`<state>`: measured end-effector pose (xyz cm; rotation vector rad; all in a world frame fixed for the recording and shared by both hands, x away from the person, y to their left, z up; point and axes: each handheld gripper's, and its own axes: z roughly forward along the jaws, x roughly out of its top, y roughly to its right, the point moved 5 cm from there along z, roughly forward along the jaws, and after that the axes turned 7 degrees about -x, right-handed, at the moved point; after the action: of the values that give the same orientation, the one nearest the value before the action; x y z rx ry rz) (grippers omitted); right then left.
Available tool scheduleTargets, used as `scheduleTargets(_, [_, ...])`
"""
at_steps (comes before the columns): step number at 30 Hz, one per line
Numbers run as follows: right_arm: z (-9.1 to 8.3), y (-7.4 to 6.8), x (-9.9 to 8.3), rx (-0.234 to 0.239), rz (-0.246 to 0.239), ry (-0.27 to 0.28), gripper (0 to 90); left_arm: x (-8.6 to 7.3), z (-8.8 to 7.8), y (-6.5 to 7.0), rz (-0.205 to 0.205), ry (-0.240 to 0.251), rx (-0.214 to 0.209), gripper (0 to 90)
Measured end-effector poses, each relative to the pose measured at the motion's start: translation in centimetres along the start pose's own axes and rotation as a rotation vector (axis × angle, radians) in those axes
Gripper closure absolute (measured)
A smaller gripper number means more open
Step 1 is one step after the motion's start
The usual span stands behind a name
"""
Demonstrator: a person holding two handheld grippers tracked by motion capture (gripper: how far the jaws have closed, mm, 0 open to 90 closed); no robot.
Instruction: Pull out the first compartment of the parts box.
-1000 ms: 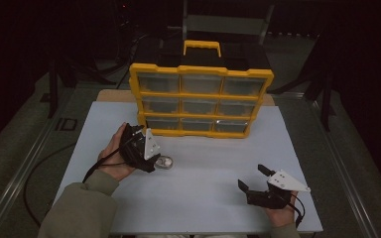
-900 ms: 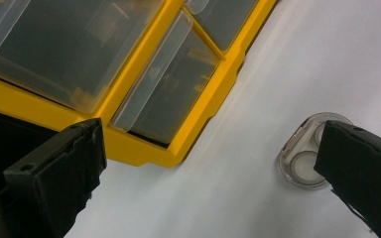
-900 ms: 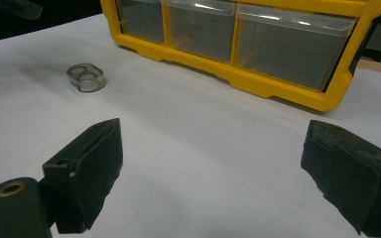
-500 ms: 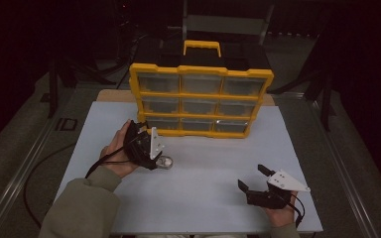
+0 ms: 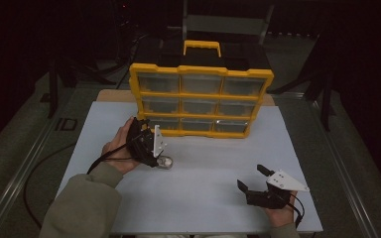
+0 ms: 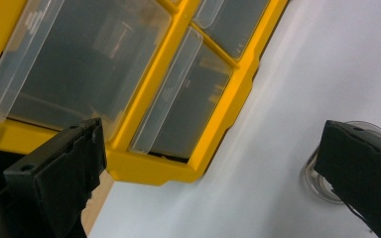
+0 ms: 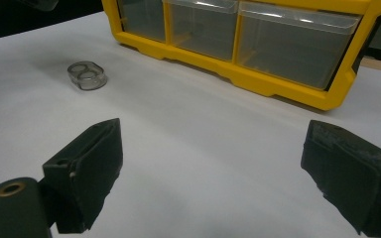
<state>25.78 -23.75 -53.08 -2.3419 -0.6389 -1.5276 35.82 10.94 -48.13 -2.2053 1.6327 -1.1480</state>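
A yellow drawer cabinet [image 5: 201, 101] with clear drawers stands at the back of the white table [image 5: 203, 198]. A small clear plastic piece [image 5: 165, 161] lies on the table in front of its left end; it also shows in the left gripper view [image 6: 327, 186] and the right gripper view [image 7: 87, 75]. My left gripper [image 5: 151, 144] is open, tilted on its side, just left of the clear piece and pointing at the cabinet's bottom-left drawers [image 6: 178, 99]. My right gripper [image 5: 252, 178] rests open near the front right, with nothing between its jaws.
A black case with a yellow handle [image 5: 202, 47] sits behind the cabinet. A cable [image 5: 44, 163] trails off the table's left side. The cabinet's bottom row of drawers [image 7: 238, 34] faces the right gripper across bare table.
The left gripper has moved up and turned toward the cabinet's bottom-left drawer, leaving the clear piece on the table. The right gripper has stayed still.
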Motion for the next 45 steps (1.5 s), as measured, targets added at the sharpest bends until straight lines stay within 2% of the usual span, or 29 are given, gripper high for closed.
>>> scheduleTargets(19, [0.0,0.0,0.0,-0.001,0.001,0.000,9.6,1.0,0.6,0.0,0.064,-0.023,0.012,0.3])
scheduleTargets(30, [0.0,0.0,0.0,0.001,0.001,0.000,9.6,1.5,1.0,0.1,0.092,-0.025,0.047,0.3])
scheduleTargets(34, [0.0,0.0,0.0,0.001,0.000,0.000,9.6,1.7,1.0,-0.1,0.116,-0.045,0.060,0.3])
scheduleTargets(45, [0.0,0.0,0.0,0.000,0.000,0.000,9.6,2.1,1.1,-0.2,0.148,-0.053,0.100,0.3])
